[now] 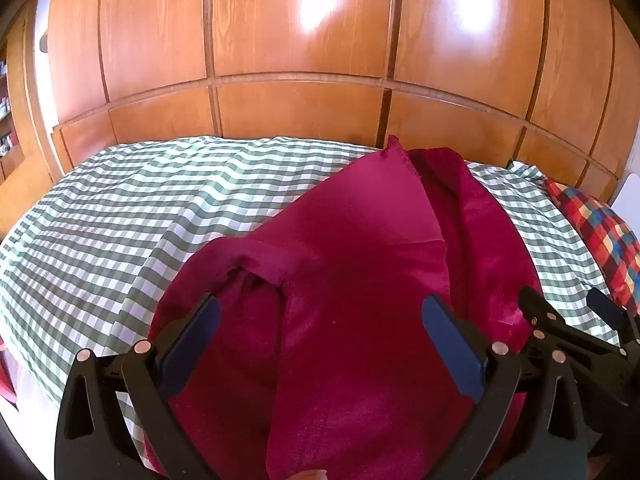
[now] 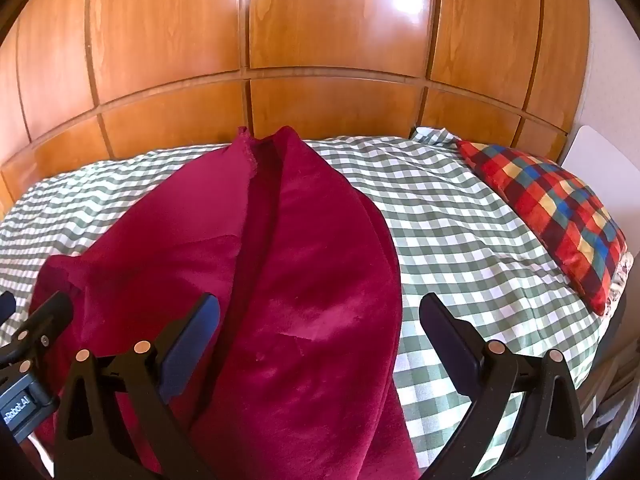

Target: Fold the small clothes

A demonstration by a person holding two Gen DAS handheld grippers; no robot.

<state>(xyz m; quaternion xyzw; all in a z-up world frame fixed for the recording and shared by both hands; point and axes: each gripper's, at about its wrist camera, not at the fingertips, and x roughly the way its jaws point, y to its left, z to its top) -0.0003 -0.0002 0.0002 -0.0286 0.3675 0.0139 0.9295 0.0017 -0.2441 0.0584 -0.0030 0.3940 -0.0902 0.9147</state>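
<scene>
Left wrist view
Our left claw (image 1: 320, 320): we see its two fingers spread as wide as they go, with nothing pinched between them
Red cloth (image 1: 352, 248): it lies on the bed right under our left claw, partly folded, with one flap turned over on top and a point sticking up at the far end
Bed sheet (image 1: 120, 208): green and white squares, under the cloth
Our right claw (image 1: 568, 312): it peeks in at the right edge, just beside the cloth

Right wrist view
Our right claw (image 2: 320, 320): we see it wide open too, holding nothing
Red cloth (image 2: 304, 264): it sits below our right claw, more toward the left finger; the right finger hangs over the sheet (image 2: 460, 224)
Checked pillow (image 2: 560, 208): red, blue and yellow squares, far right on the bed, well apart from the cloth
Wooden doors (image 2: 320, 40): shiny brown, behind the bed
Our left claw (image 2: 36, 316): a bit shows at the left edge
</scene>
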